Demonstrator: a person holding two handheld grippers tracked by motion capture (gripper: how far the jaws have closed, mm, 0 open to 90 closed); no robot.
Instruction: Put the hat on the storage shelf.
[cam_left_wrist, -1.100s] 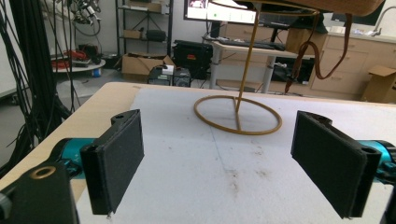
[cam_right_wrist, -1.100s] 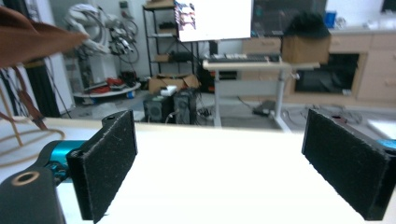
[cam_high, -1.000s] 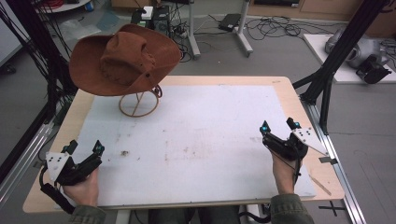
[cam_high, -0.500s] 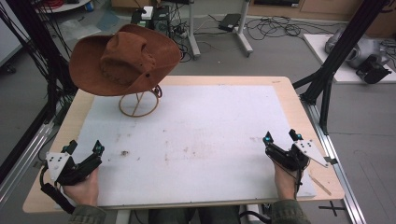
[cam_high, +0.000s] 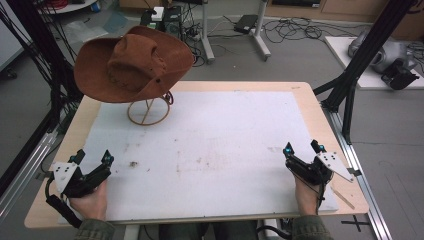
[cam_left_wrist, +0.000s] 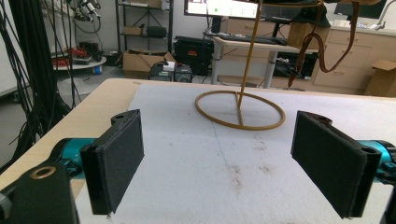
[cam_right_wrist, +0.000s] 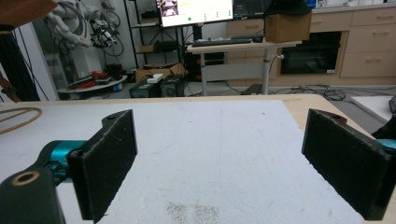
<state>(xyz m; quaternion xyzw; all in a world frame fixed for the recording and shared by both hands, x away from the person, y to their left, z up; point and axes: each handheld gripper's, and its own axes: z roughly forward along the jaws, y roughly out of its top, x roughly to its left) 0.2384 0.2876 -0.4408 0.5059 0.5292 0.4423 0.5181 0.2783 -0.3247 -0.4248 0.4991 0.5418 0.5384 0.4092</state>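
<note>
Now we hold the left gripper (cam_high: 93, 158) and right gripper (cam_high: 303, 148) low at the table's (cam_high: 310, 107) near corners, jaws spread and empty; the brown hat (cam_high: 131, 65) sits on its wire stand (cam_high: 148, 111) at far left.

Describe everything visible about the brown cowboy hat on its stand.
The brown suede-looking cowboy hat has a wide curled brim, a creased crown and a thin braided band. It sits tilted atop a thin golden wire stand with a ring base, at the table's far left corner. A brown strap dangles below it. Neither gripper touches it.
</note>
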